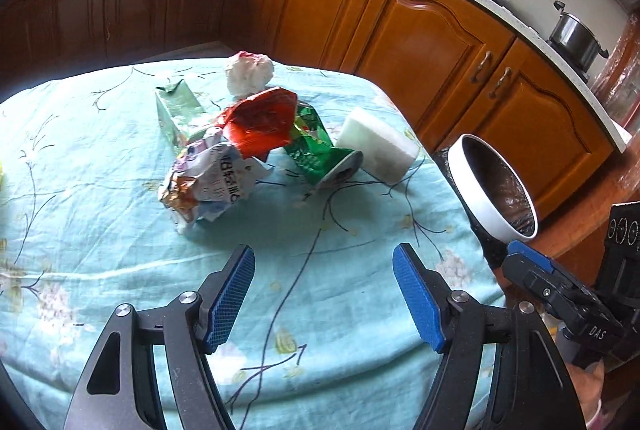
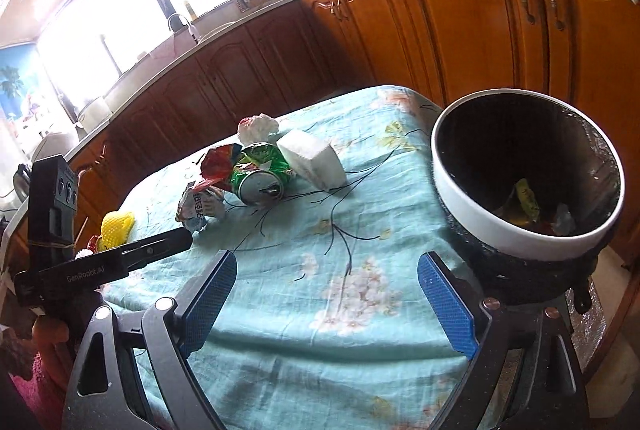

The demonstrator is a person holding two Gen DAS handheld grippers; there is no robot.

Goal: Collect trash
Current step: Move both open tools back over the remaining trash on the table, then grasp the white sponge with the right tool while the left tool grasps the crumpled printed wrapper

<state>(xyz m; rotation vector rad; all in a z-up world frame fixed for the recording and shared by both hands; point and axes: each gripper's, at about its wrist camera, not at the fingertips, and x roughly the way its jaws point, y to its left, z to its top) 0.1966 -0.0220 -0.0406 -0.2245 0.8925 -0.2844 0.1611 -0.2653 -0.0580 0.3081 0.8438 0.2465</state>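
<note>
A heap of trash lies on the teal floral tablecloth (image 1: 120, 270): a crumpled white printed wrapper (image 1: 212, 181), a red wrapper (image 1: 260, 121), a crushed green can (image 1: 320, 153), a green carton (image 1: 178, 109) and a white paper ball (image 1: 248, 71). My left gripper (image 1: 324, 250) is open over bare cloth, short of the heap, with nothing between its fingers. My right gripper (image 2: 328, 258) is also open and holds nothing. It hangs over the cloth just left of the white-rimmed bin (image 2: 472, 213). A yellow wrapper (image 2: 526, 195) and other scraps lie inside the bin.
A white foam block (image 1: 378, 145) lies right of the can. A yellow object (image 2: 116, 226) sits at the table's left edge. The bin stands off the table's right edge. Wooden kitchen cabinets (image 1: 420, 41) run behind the table, with pots on the counter.
</note>
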